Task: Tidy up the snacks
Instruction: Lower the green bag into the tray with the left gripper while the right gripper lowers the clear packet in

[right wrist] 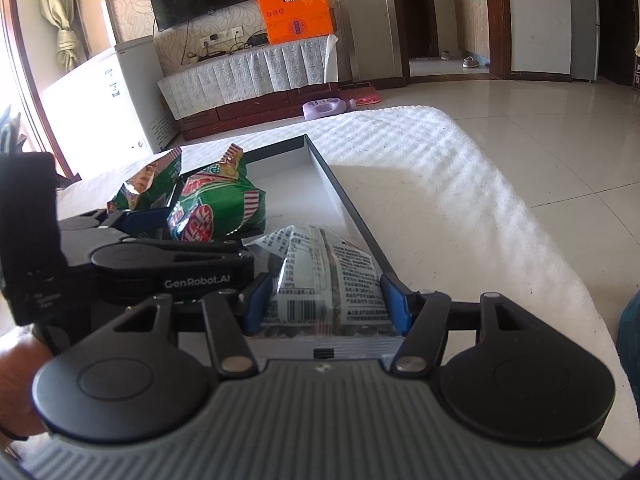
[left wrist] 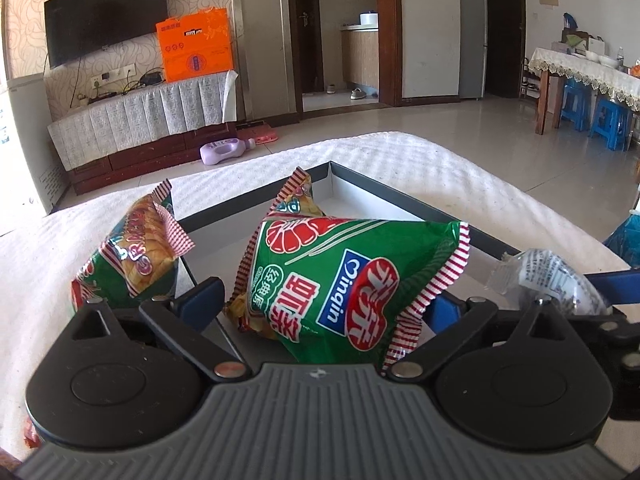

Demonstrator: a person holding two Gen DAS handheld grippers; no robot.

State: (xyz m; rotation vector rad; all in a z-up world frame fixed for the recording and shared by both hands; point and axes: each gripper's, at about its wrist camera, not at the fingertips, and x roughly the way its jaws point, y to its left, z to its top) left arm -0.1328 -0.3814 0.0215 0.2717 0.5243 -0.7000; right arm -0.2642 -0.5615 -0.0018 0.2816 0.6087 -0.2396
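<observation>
A shallow grey tray (left wrist: 400, 194) with a white floor lies on a white cloth. My left gripper (left wrist: 320, 308) holds a green snack bag (left wrist: 340, 276) between its blue fingers over the tray's left part. A second green snack bag (left wrist: 136, 256) rests on the tray's left rim. My right gripper (right wrist: 326, 300) is shut on a clear silver snack pack (right wrist: 324, 276) printed with text, low over the tray's near right side (right wrist: 348, 208). That pack also shows at the right of the left wrist view (left wrist: 552, 276). The green bags show in the right wrist view (right wrist: 220, 204).
The white cloth (right wrist: 460, 200) covers the table and ends at the tiled floor (right wrist: 560, 128). A red packet edge (left wrist: 30, 436) lies at the near left. A purple bottle (left wrist: 224, 150) lies on the floor by the TV cabinet.
</observation>
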